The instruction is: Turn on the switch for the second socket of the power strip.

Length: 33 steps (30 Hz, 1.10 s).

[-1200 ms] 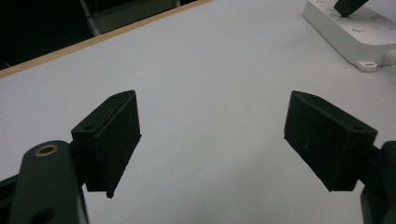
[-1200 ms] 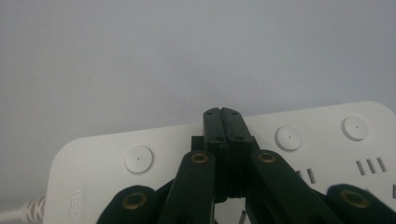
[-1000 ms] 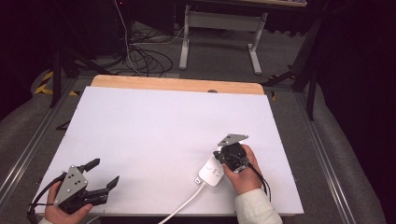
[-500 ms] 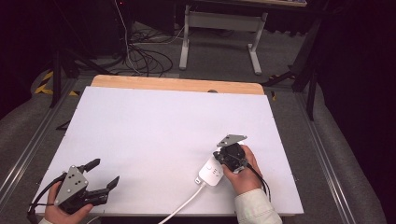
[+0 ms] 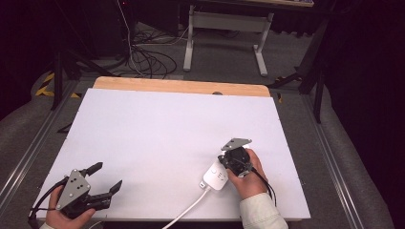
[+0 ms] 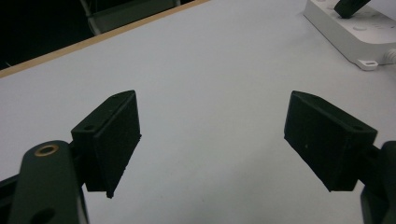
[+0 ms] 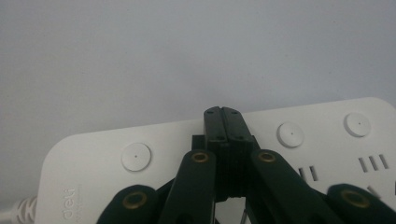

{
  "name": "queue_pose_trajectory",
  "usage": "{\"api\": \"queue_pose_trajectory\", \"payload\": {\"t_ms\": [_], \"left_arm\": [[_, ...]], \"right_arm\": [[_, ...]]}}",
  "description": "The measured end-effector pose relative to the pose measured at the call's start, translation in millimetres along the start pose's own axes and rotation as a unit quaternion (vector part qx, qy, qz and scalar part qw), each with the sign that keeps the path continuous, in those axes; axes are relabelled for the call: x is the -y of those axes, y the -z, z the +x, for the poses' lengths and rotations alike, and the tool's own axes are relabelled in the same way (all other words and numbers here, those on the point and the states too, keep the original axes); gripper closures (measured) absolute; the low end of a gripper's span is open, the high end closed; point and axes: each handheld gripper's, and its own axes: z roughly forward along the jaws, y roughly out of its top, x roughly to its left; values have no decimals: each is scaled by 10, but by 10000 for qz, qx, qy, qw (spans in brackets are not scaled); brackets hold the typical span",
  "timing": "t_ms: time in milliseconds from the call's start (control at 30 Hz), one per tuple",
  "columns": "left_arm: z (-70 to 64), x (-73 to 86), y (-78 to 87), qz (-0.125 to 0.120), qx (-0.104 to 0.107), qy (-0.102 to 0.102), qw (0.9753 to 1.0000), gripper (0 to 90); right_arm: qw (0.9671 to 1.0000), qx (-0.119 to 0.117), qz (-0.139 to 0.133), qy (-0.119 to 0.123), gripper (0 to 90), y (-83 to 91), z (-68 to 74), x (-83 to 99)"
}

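On that plain white tabletop [image 5: 157, 138], near right, your right gripper [image 7: 223, 116] has its jaws pressed together over the rigid, light-looking white plastic power strip [image 5: 215, 177], your left gripper [image 5: 102, 181] sits spread; I'd grab its long sides, looks slippery.
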Motion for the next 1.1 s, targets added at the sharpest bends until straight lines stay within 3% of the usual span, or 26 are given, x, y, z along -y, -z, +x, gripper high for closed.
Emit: {"api": "queue_pose_trajectory", "payload": {"t_ms": [367, 533, 633, 967, 1100], "left_arm": [[-1, 4, -3, 4, 8, 45, 10000, 189], [6, 2, -7, 5, 22, 42, 10000, 190], [14, 1, -16, 21, 30, 35, 10000, 189], [15, -1, -9, 7, 23, 43, 10000, 190], [15, -2, -20, 5, 34, 26, 10000, 189]], "right_arm": [[10000, 17, 21, -2, 900, -8, 1, -3], [9999, -85, -20, -133, 900, -4, -29, 4], [9999, 35, -51, -120, 900, 10, -37, 4], [9982, -15, -597, -66, 900, 216, 1, -26], [9977, -7, -682, -9, 900, 286, 21, -43]]}}
